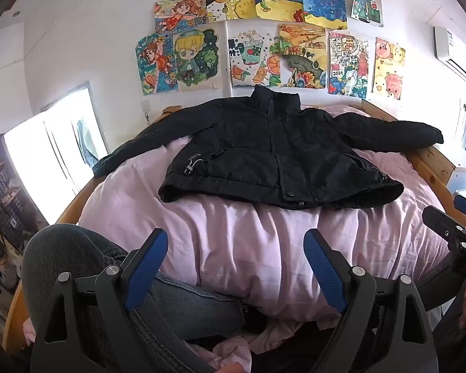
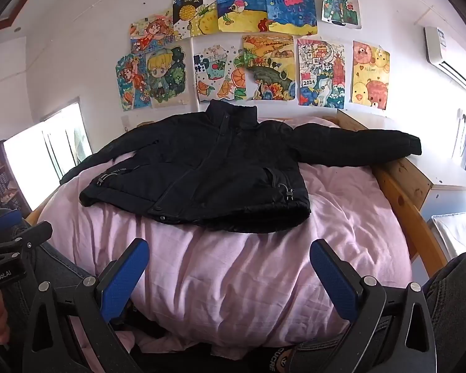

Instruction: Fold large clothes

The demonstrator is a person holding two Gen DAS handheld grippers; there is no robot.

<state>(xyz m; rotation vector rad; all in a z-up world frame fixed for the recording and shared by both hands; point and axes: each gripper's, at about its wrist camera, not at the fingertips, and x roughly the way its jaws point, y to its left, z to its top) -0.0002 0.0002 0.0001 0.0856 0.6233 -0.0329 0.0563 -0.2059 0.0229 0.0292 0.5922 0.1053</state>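
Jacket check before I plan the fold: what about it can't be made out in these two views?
- Jacket left sleeve cuff: left wrist view, lost beyond the bed edge; right wrist view too.
- Chest lettering: too small to read in full.
- Back and lining: hidden, since it lies front up on the duvet.

Both wrist views look from the foot of the bed (image 1: 233,248) toward the wall of drawings (image 1: 264,31), set back from the jacket (image 1: 273,155) at mid-frame. Each catches the other gripper at its lower edge.
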